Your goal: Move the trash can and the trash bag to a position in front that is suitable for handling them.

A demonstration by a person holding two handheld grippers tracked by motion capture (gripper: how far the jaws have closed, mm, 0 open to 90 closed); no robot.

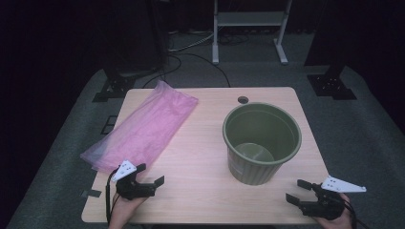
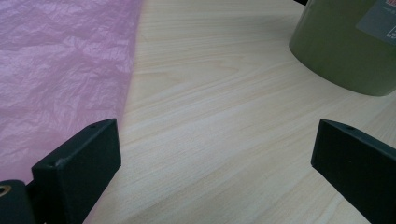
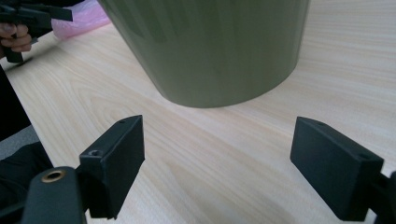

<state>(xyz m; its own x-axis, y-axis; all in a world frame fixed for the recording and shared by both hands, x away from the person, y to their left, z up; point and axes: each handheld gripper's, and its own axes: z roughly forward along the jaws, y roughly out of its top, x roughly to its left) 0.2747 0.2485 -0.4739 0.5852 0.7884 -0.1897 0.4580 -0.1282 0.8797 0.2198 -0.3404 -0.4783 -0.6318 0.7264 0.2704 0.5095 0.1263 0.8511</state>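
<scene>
My left gripper (image 1: 152, 173), fingers spread, sits just beside the pink bag (image 1: 143, 126); my right gripper (image 1: 297, 190) gapes near the green bin (image 1: 261, 143).

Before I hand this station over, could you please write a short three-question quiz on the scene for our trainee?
1. True or false: the pink plastic bag lies flat on the table, outside the green bin.
2. Which gripper is nearer the bag? A) left gripper B) right gripper
3. In a few words: what stands between the fingers of the left gripper in its own view?

Key
1. True; the bin stands upright with its mouth open, apart from the bag.
2. A; its left finger sits by the bag's near edge.
3. Nothing; bare table, and both grippers are open.
</scene>
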